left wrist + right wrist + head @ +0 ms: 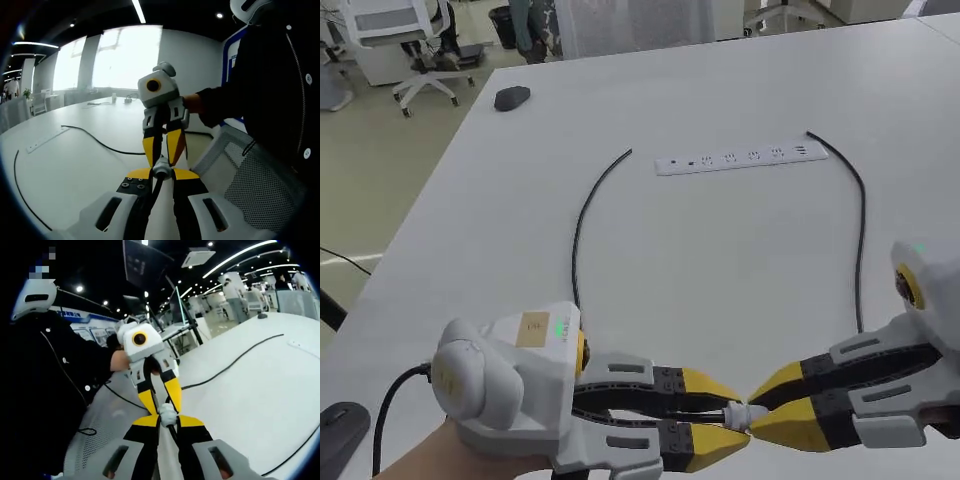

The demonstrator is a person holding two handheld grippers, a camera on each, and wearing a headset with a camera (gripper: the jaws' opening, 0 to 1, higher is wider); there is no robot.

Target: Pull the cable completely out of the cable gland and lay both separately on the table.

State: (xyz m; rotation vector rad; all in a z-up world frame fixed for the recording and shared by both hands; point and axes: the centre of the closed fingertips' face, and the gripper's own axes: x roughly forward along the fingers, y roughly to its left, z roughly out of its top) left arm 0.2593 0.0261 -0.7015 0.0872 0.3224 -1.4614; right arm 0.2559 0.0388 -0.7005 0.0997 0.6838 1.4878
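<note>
The left claw (pixel 725 415) and right claw (pixel 767 408) meet tip to tip, each pinching the white cable gland (pixel 745 412) above the tabletop (pixel 720 260), well apart from the power strip (pixel 740 158) on the person's side. The black cable (pixel 577 240) curves past both ends of the strip.

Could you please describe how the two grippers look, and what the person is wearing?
The left claw and right claw match: white moulded bodies, black jaw arms, yellow wedge-shaped ends, and a green light on each body. The left one carries a tan label and trails a black cord. The person wears a black jacket with small studs.
</note>
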